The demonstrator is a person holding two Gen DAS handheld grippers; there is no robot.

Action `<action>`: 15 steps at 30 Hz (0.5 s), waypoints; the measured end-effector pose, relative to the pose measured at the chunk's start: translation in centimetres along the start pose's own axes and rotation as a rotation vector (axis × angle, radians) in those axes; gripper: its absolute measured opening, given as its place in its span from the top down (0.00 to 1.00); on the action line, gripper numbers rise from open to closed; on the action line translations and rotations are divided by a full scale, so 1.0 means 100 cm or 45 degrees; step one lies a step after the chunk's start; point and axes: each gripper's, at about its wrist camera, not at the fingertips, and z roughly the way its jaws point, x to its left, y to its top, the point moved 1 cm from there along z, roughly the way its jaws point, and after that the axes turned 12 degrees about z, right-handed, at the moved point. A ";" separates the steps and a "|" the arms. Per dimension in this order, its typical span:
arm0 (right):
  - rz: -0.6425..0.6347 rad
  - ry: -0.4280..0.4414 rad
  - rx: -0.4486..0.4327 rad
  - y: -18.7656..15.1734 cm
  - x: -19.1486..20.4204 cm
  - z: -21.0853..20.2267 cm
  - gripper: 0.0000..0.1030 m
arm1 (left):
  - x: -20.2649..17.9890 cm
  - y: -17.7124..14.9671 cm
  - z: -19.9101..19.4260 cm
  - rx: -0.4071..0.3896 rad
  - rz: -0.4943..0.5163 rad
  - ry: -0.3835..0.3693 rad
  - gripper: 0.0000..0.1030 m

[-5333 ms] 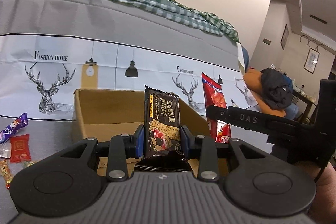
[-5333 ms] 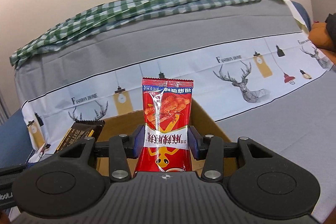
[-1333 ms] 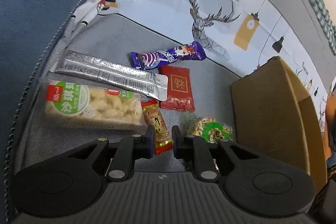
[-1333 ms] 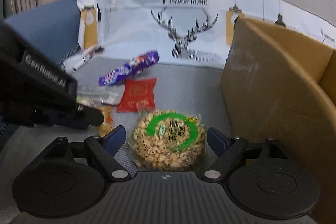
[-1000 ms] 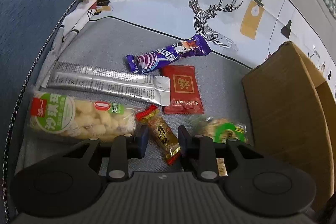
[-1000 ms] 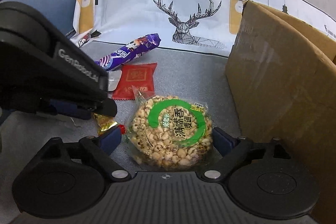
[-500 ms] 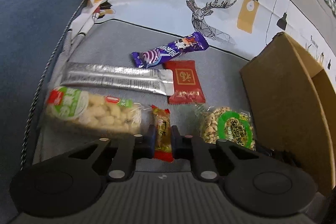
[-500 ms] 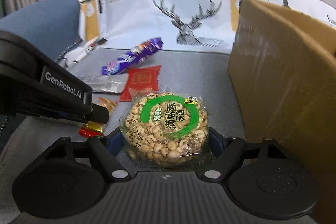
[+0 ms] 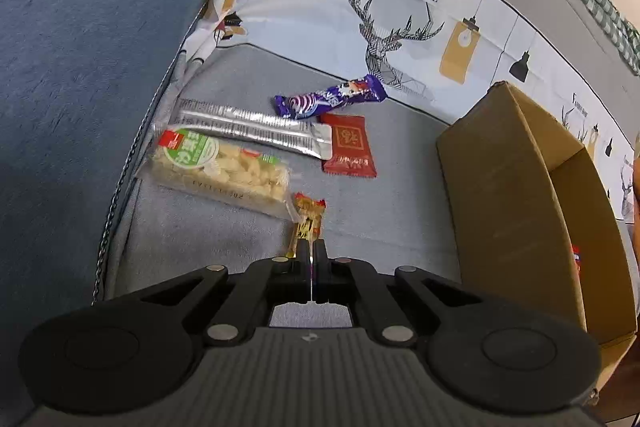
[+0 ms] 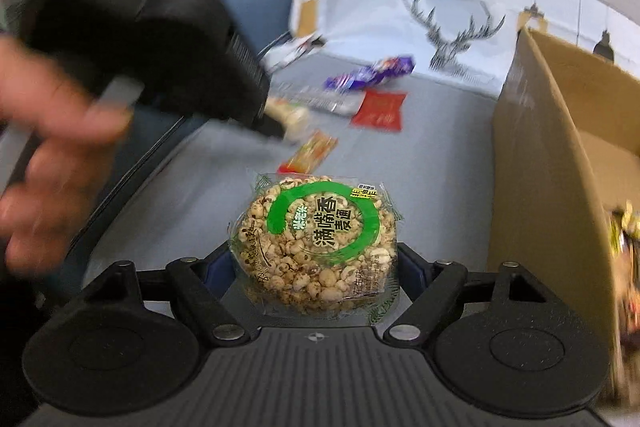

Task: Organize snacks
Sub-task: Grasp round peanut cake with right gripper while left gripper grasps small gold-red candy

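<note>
My left gripper (image 9: 310, 251) is shut on a small orange and red packet (image 9: 309, 217), pinched edge-on and held off the grey seat. In the right wrist view the left gripper (image 10: 275, 129) shows blurred at upper left in a person's hand (image 10: 48, 147), the orange packet (image 10: 310, 154) hanging at its tip. My right gripper (image 10: 316, 263) is shut on a round puffed-grain cake (image 10: 316, 239) with a green ring label, lifted clear of the seat. An open cardboard box (image 9: 516, 187) stands to the right, also visible as the box (image 10: 560, 131).
On the grey seat cover (image 9: 392, 195) lie a purple bar (image 9: 328, 98), a silver sachet (image 9: 256, 126), a red packet (image 9: 349, 145) and a green-labelled rice cracker pack (image 9: 220, 167). A blue sofa arm (image 9: 80, 47) rises at left. Snacks (image 10: 624, 239) show inside the box.
The left jaws closed on the orange packet and lifted it. The right jaws closed on the grain cake and raised it; the cake is gone from the seat.
</note>
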 end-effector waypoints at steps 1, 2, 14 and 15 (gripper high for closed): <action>0.004 0.014 0.023 -0.006 -0.001 -0.006 0.21 | 0.000 -0.001 0.001 0.015 -0.002 0.013 1.00; 0.010 0.023 0.035 -0.010 -0.001 -0.010 0.21 | 0.001 -0.001 0.004 0.033 -0.007 0.022 0.99; -0.017 -0.029 0.093 -0.035 -0.016 0.016 0.19 | -0.021 0.006 0.042 0.104 0.210 0.142 0.48; -0.022 -0.034 0.098 -0.036 -0.016 0.018 0.17 | -0.022 0.007 0.046 0.107 0.234 0.155 0.43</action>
